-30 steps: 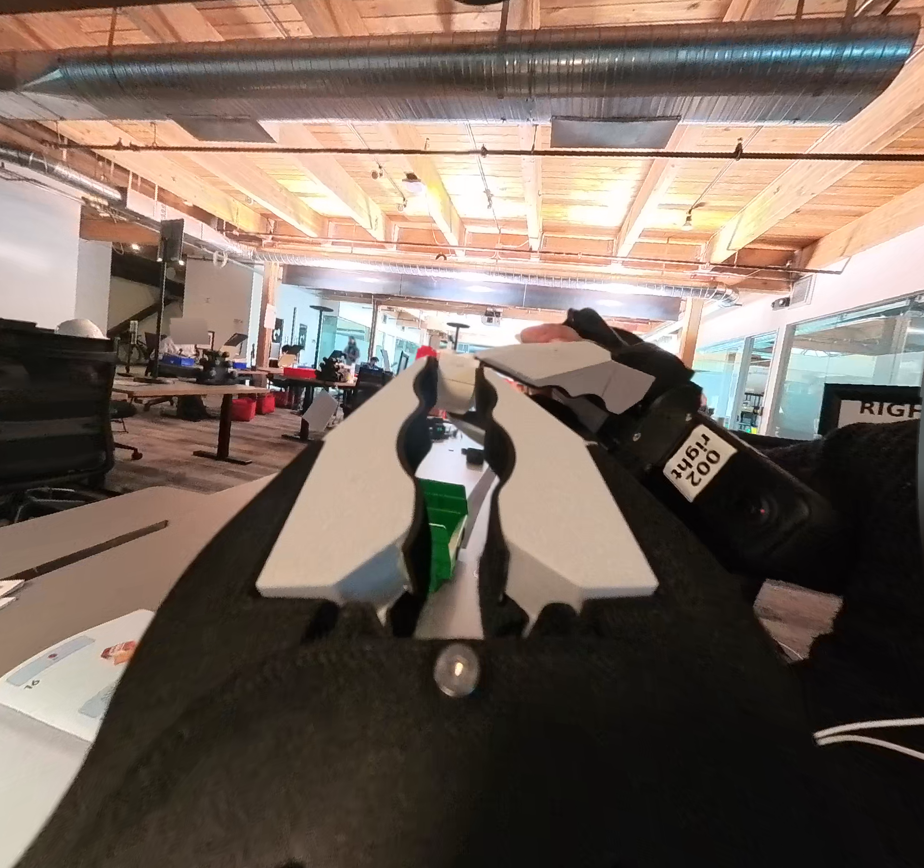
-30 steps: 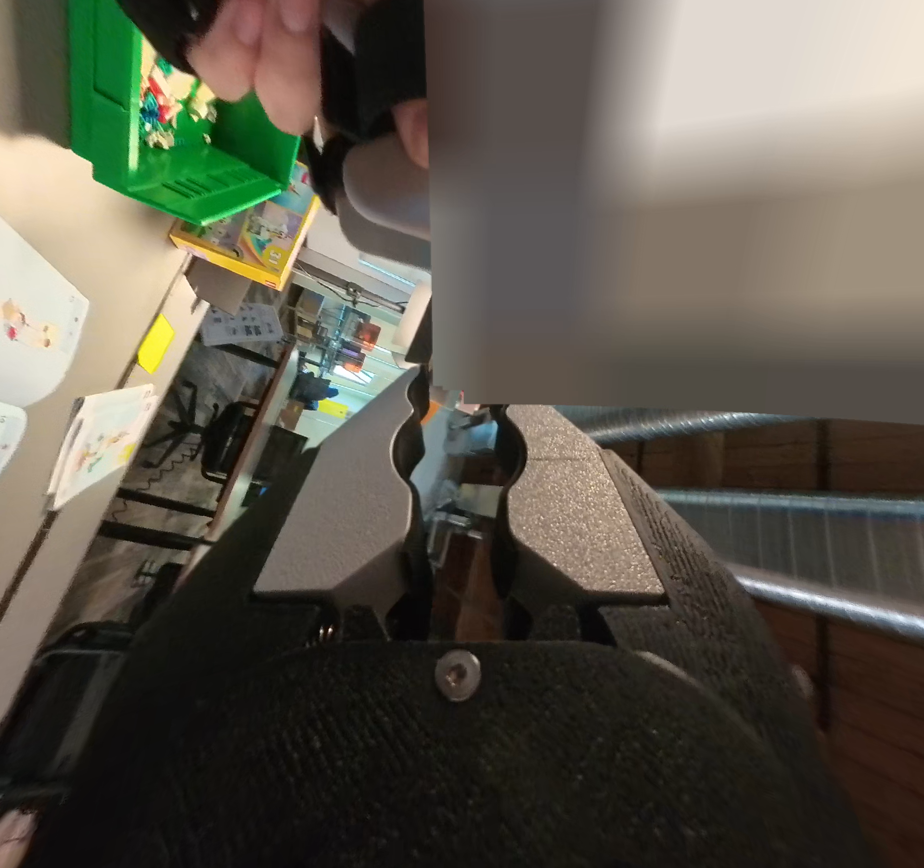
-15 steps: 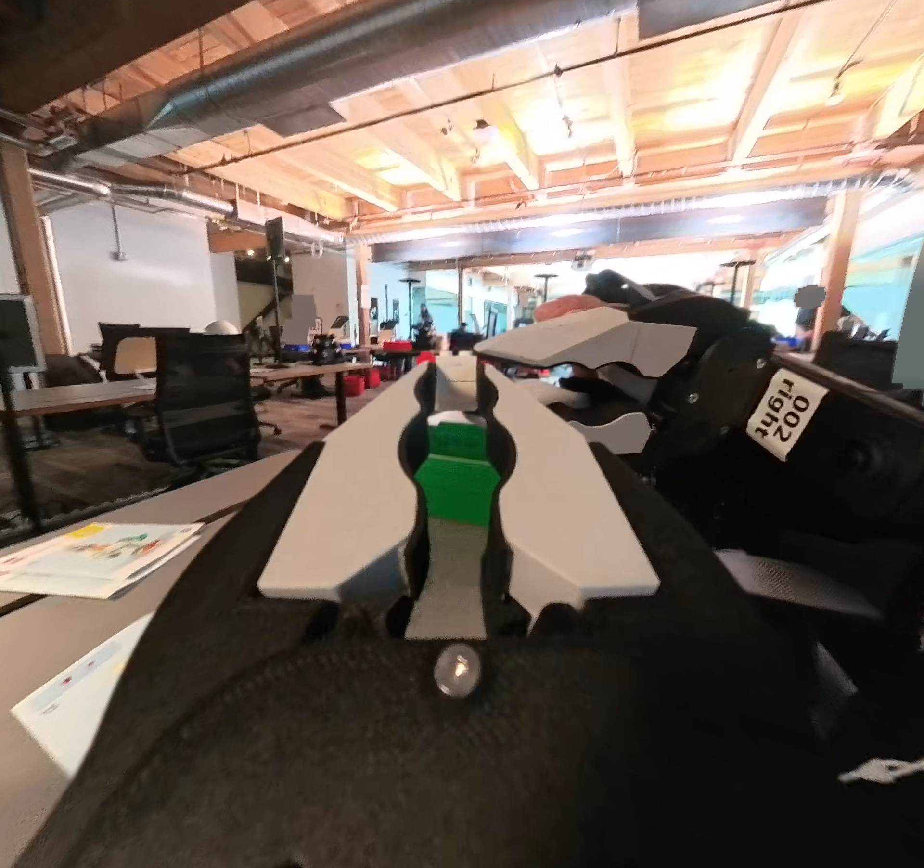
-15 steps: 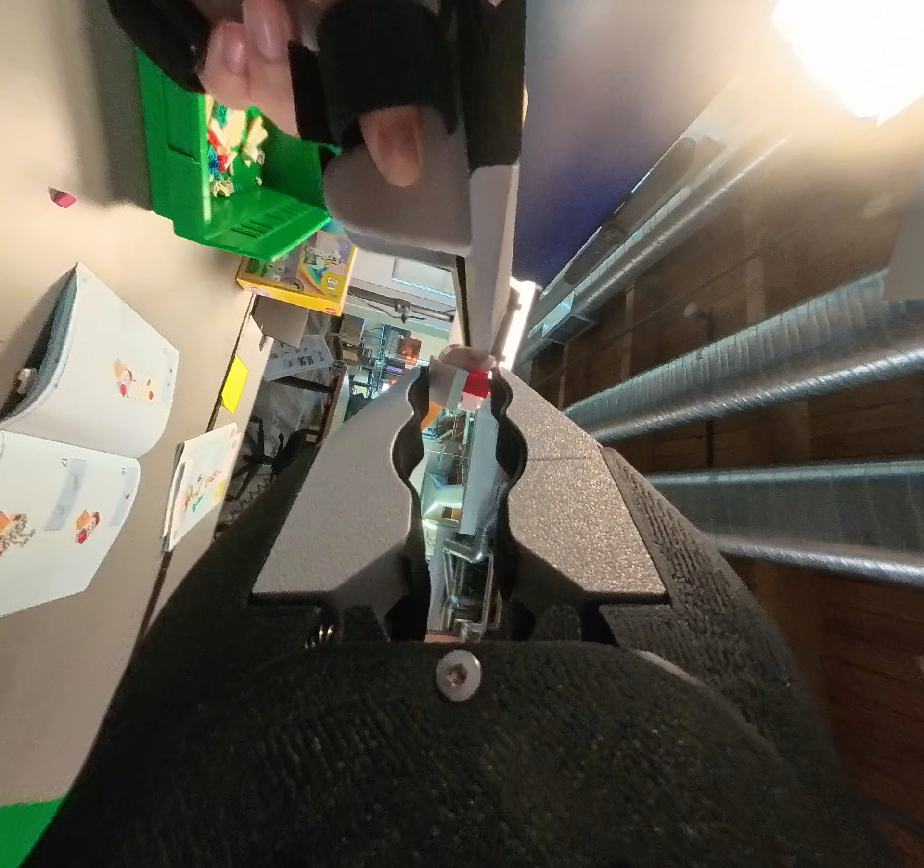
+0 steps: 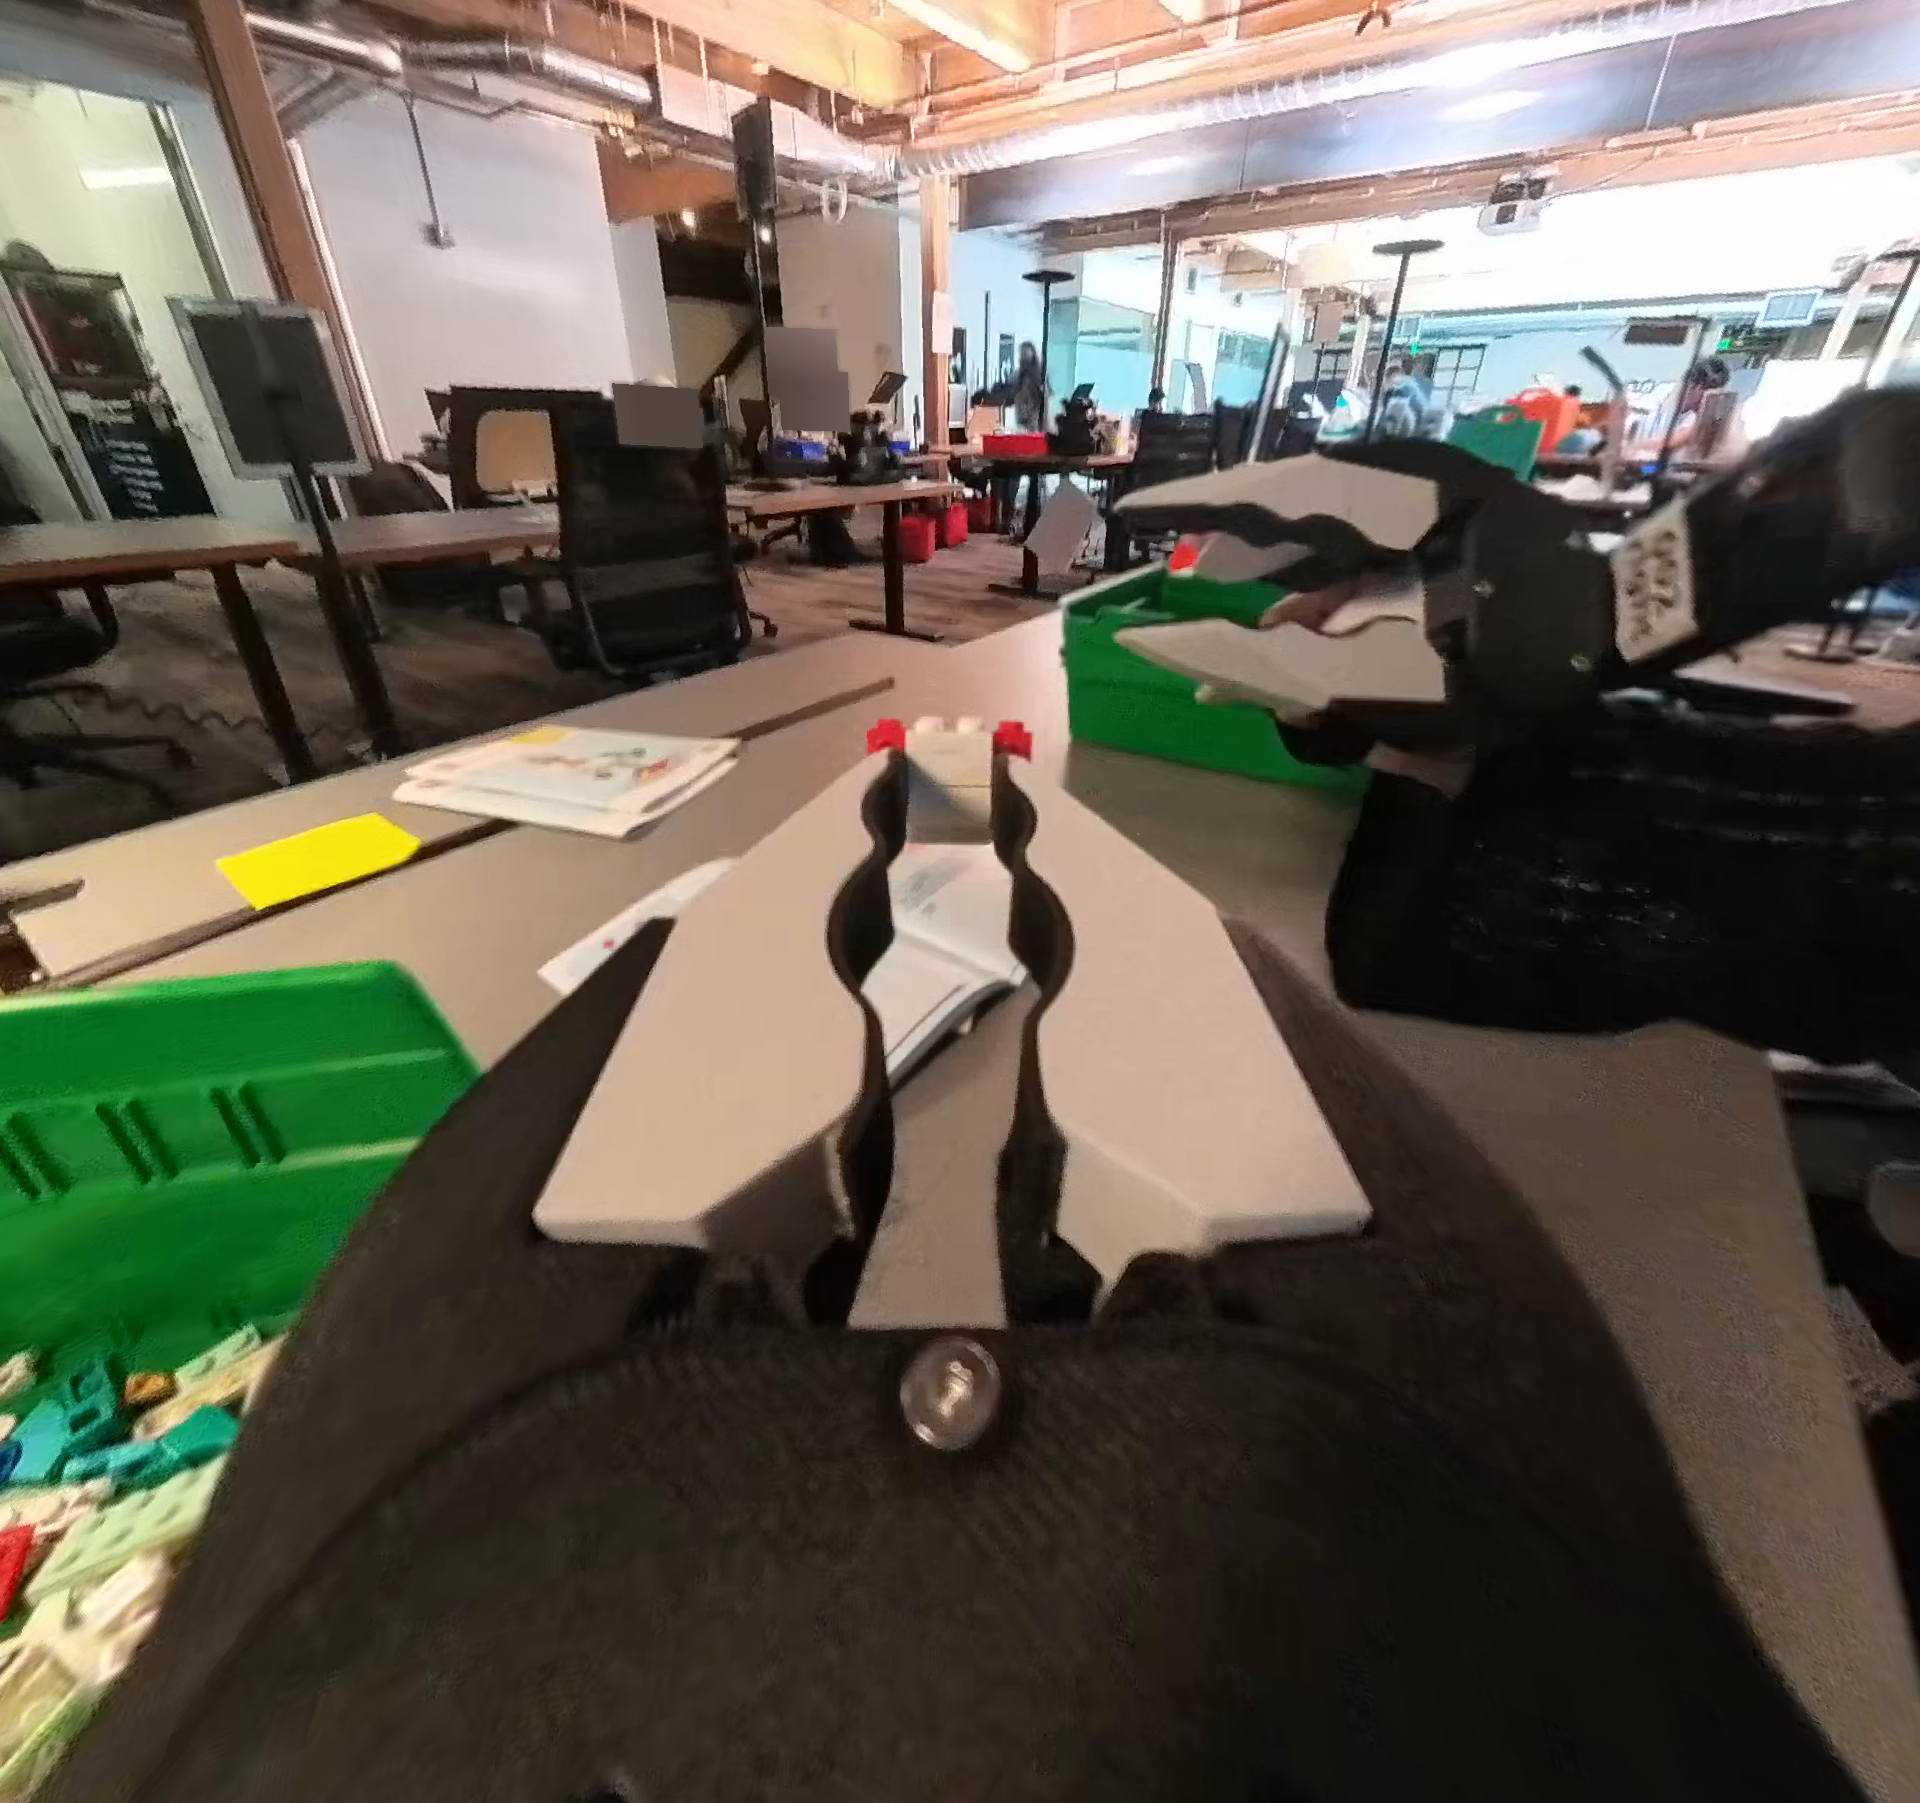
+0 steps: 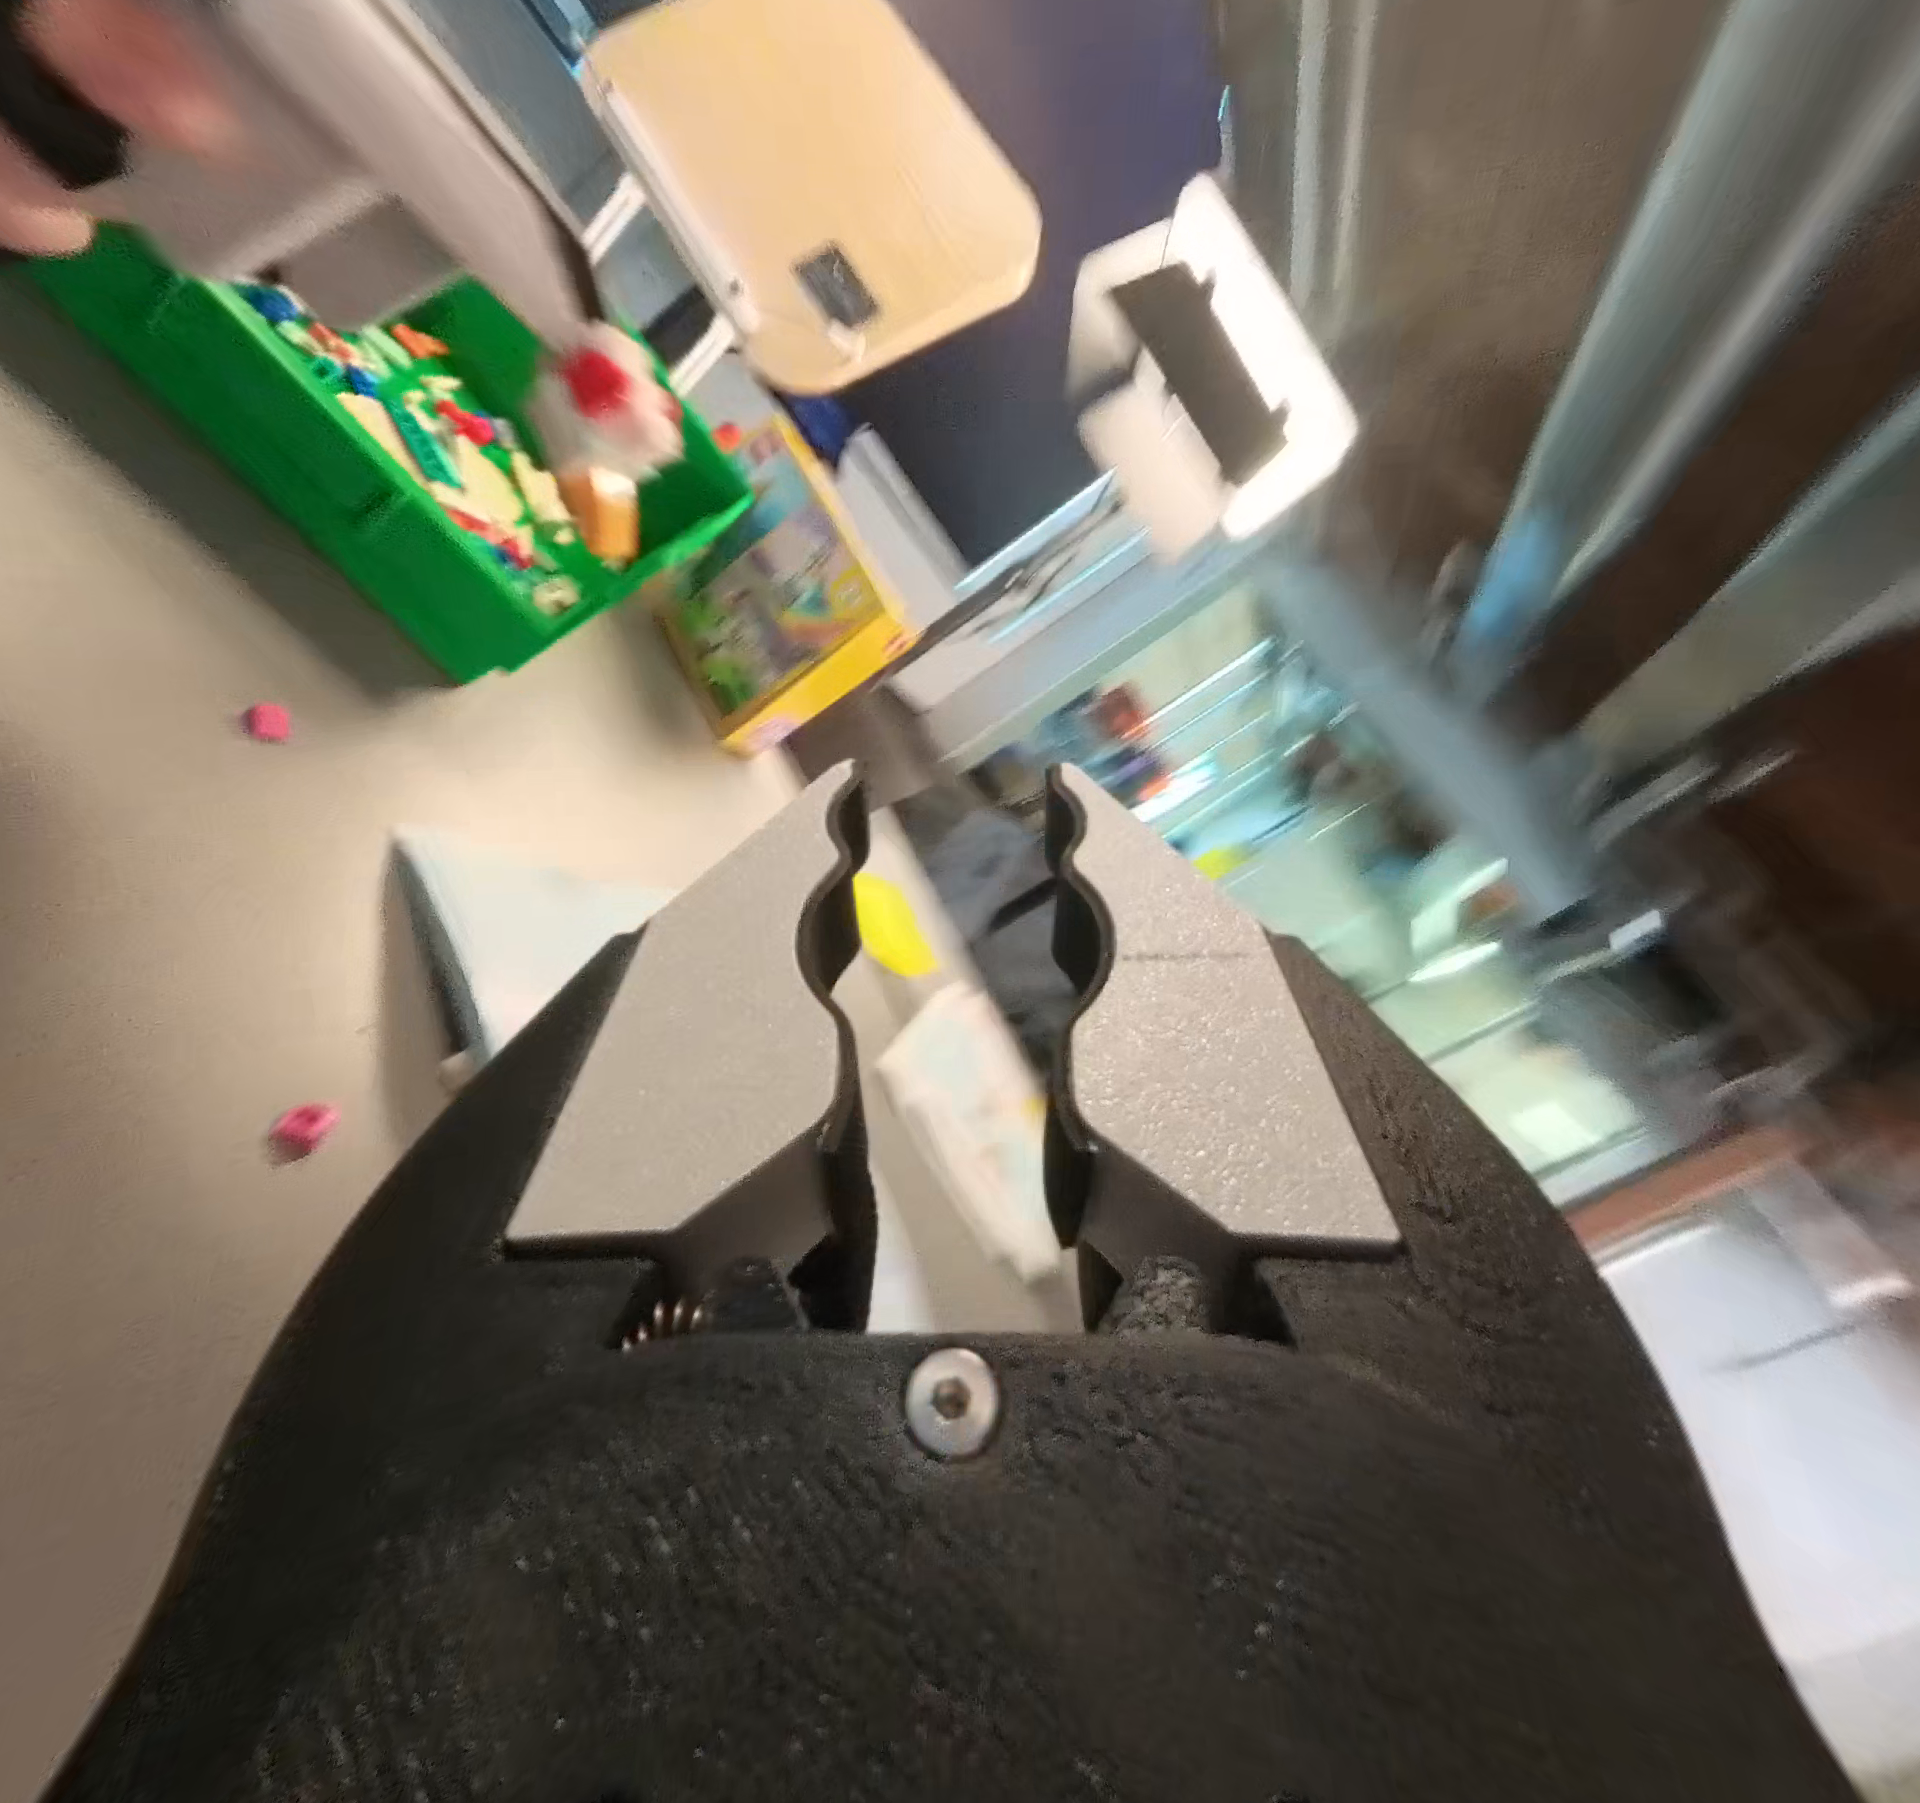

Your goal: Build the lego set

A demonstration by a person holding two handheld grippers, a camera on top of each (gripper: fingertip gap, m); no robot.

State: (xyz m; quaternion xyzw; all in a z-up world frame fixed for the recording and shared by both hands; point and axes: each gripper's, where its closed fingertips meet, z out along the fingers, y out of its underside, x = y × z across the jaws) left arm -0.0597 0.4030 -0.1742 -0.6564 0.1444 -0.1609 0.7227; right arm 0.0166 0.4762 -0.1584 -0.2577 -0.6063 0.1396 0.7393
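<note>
My left gripper is shut on a small white Lego assembly with red end pieces and holds it above the grey table. The assembly also shows, blurred, in the right wrist view, over a green bin of loose bricks. My right gripper is open and empty. In the left wrist view it hangs to the right of the assembly, jaws apart, above another green bin.
A green bin with bricks stands at the near left. An open booklet, more leaflets and a yellow note lie on the table. A yellow Lego box and two pink bricks show too. Across from one pair of fingers to the other is roughly 12 centimetres.
My left gripper has tipped down from the ceiling toward the table, still holding the assembly. My right gripper has drawn away from the assembly and opened wider.
</note>
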